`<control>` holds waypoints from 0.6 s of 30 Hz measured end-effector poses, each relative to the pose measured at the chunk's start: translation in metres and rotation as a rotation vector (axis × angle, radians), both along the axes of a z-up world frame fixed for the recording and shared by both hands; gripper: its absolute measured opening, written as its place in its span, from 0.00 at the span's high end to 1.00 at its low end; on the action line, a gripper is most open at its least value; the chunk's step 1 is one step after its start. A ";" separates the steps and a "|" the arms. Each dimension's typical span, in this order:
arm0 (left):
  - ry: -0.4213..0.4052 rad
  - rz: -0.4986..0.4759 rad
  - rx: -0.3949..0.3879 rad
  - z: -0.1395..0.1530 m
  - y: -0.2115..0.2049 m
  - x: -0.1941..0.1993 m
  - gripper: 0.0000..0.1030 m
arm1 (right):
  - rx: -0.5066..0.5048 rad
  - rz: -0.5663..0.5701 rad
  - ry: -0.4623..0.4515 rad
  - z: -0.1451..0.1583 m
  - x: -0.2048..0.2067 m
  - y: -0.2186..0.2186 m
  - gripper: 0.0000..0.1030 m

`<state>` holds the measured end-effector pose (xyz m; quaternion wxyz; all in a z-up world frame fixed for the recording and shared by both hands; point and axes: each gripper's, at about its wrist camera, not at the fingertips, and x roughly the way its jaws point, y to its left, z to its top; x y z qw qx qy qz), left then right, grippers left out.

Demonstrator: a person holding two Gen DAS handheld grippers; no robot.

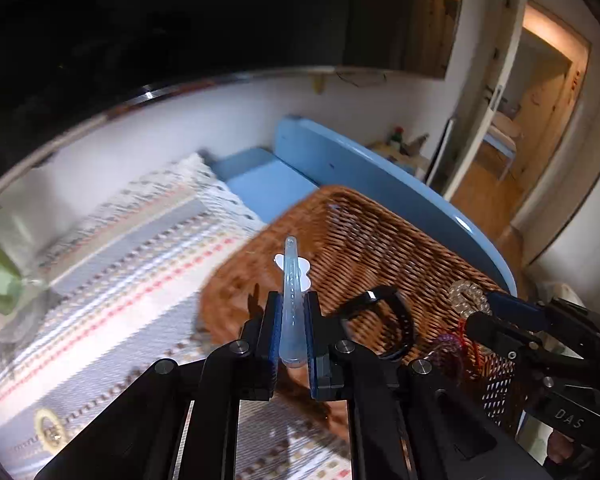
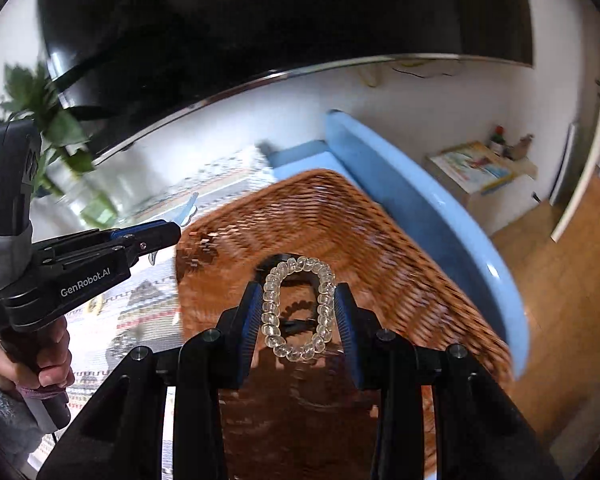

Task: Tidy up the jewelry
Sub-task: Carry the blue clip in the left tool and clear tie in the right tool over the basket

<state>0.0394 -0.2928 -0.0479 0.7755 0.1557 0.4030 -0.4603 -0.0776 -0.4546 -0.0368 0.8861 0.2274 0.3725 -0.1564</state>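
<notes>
Above the wicker basket (image 2: 340, 216), the right gripper (image 2: 298, 312) is clasping a clear bead bracelet (image 2: 298, 312) and the left gripper (image 1: 292, 320) is pinching a pale blue clip (image 1: 291, 300), both probably ready for dropping in.

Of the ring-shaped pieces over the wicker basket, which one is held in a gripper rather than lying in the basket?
The clear beaded bracelet, pinched between the right gripper fingers. The black bangle lies loose in the wicker basket, ungripped.

both wrist cams close, facing shared wicker basket (image 1: 364, 240) (image 2: 320, 216).
</notes>
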 end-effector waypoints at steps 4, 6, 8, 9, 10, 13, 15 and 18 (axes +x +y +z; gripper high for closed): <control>0.023 -0.022 0.016 -0.009 -0.016 -0.008 0.89 | 0.002 -0.050 0.023 -0.007 -0.015 -0.016 0.61; 0.035 -0.031 0.017 -0.011 -0.021 -0.011 0.89 | 0.006 -0.063 0.031 -0.011 -0.022 -0.021 0.61; 0.040 -0.038 0.023 -0.013 -0.027 -0.014 0.89 | 0.012 -0.078 0.041 -0.015 -0.027 -0.025 0.61; 0.036 -0.038 0.030 -0.014 -0.030 -0.015 0.89 | 0.014 -0.084 0.045 -0.017 -0.029 -0.027 0.61; 0.032 -0.038 0.038 -0.016 -0.032 -0.016 0.89 | 0.016 -0.092 0.049 -0.019 -0.032 -0.028 0.61; 0.032 -0.024 0.075 -0.026 -0.037 -0.012 0.89 | 0.040 -0.117 0.051 -0.025 -0.040 -0.032 0.61; 0.019 -0.017 0.110 -0.032 -0.041 -0.011 0.89 | 0.044 -0.119 0.058 -0.027 -0.043 -0.032 0.61; 0.042 -0.024 0.164 -0.043 -0.046 -0.007 0.89 | 0.063 -0.118 0.057 -0.029 -0.045 -0.034 0.61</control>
